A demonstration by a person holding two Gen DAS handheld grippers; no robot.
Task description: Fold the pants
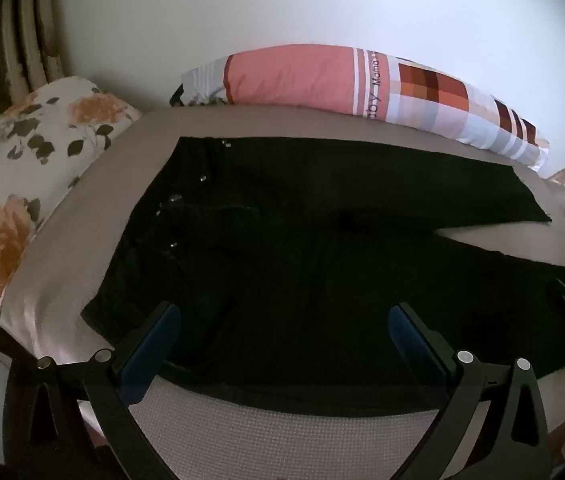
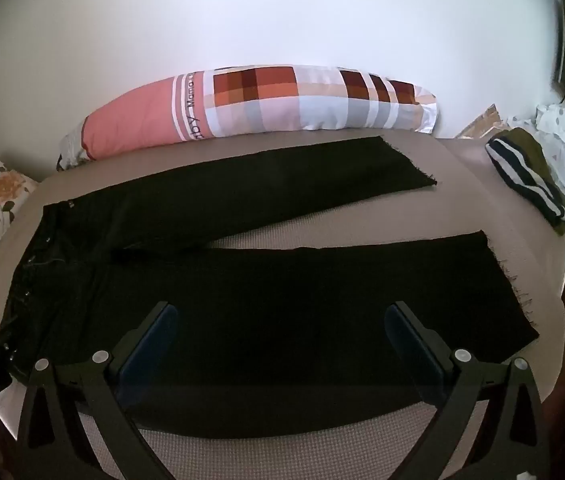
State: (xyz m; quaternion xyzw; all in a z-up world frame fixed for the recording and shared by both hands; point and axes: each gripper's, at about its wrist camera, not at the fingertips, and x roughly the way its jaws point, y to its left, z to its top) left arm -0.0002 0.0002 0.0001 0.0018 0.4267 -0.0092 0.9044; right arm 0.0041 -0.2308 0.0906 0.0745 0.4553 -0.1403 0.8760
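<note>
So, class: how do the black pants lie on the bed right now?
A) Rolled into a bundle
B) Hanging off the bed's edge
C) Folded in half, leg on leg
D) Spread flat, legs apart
D: the pants lie flat on the bed, with bare sheet showing between the two legs.

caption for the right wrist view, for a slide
Open right gripper over black pants laid flat, legs apart, on a bed; long pillow along the wall.

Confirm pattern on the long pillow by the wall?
The long pillow is plain pink at one end, then orange-brown and grey checks; clearest in the right wrist view.
</note>
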